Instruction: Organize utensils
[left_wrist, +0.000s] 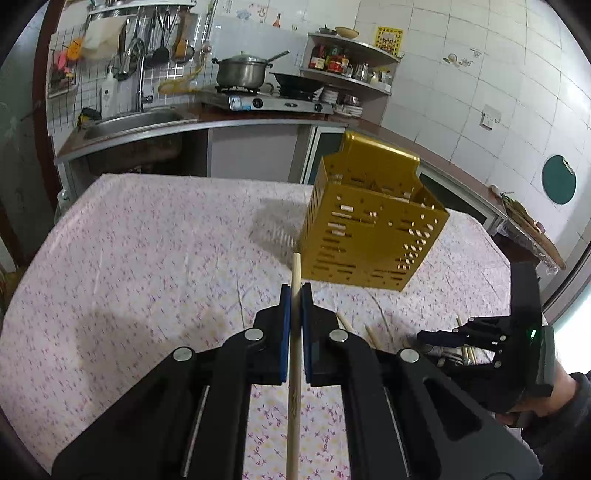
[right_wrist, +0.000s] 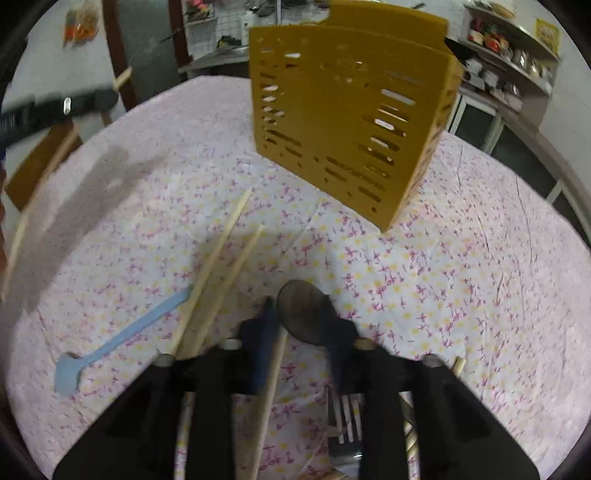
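Left wrist view: the left gripper (left_wrist: 295, 295), at lower centre, has its blue pads clamped on a wooden chopstick (left_wrist: 294, 354) that runs up the frame, its tip just short of the gold perforated utensil holder (left_wrist: 369, 229) standing right of centre on the floral tablecloth (left_wrist: 147, 258). Pale pieces show through the holder's slots — what they are cannot be told.

Right wrist view: the right gripper (right_wrist: 295, 314), fingers apart, sits low over a dark spoon (right_wrist: 304, 310) at lower centre; loose chopsticks (right_wrist: 221, 258), a blue spatula (right_wrist: 110, 343) at lower left and a fork (right_wrist: 347, 417) lie on the cloth.
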